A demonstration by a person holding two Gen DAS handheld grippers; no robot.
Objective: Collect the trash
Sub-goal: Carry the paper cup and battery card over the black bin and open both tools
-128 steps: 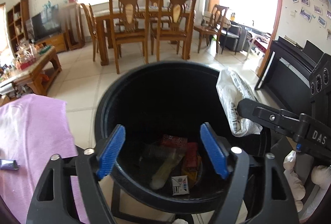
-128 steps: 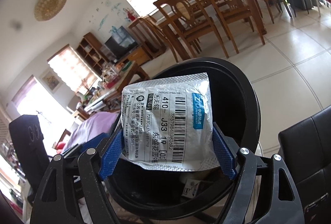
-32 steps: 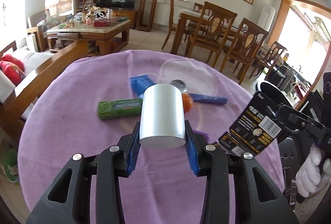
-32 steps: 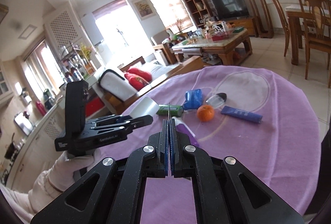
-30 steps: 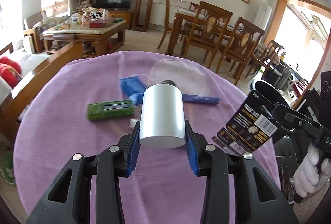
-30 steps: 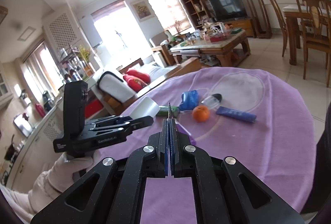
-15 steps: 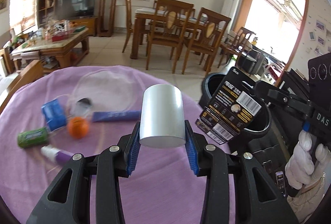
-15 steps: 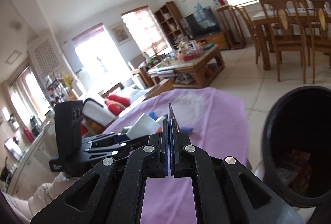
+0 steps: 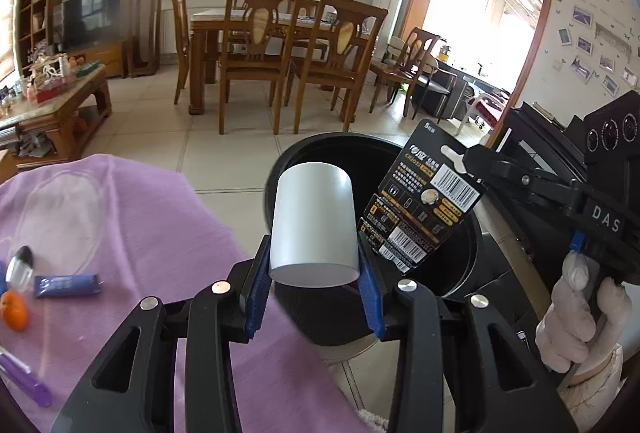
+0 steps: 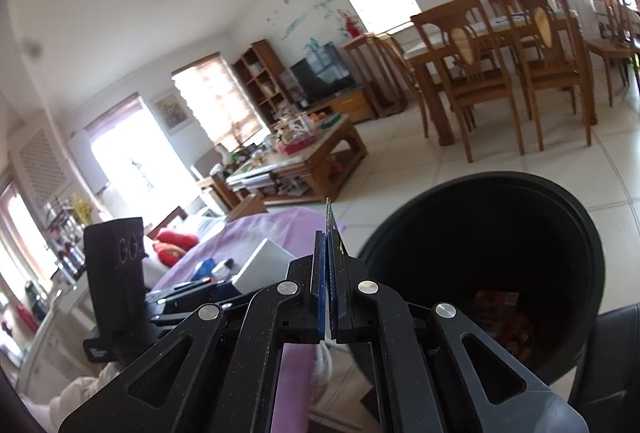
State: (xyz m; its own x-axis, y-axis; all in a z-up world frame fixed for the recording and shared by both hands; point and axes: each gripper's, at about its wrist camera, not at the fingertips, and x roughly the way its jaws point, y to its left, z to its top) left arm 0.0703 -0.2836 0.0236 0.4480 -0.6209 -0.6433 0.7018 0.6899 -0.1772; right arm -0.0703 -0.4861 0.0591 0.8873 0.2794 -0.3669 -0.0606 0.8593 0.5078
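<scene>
Left hand-held gripper (image 9: pixel 314 285) clamps a silver cup (image 9: pixel 313 223), right hand-held gripper (image 10: pixel 329 297) pinches what looks like a battery card (image 9: pixel 434 201), beside the black bin (image 10: pixel 500 209).

A plain silver-grey cylinder (image 9: pixel 314 221), smooth and unmarked, stands upright at the centre of the left wrist frame, clamped at its lower sides between blue pads. Right of it, a flat black battery card (image 9: pixel 424 201) with gold print and white barcodes hangs tilted, pinched at its upper right corner. Behind both, centre right, gapes the round black trash bin (image 9: pixel 464 261). In the right wrist frame its dark inside, lower right, holds reddish wrappers (image 10: pixel 506 317).
</scene>
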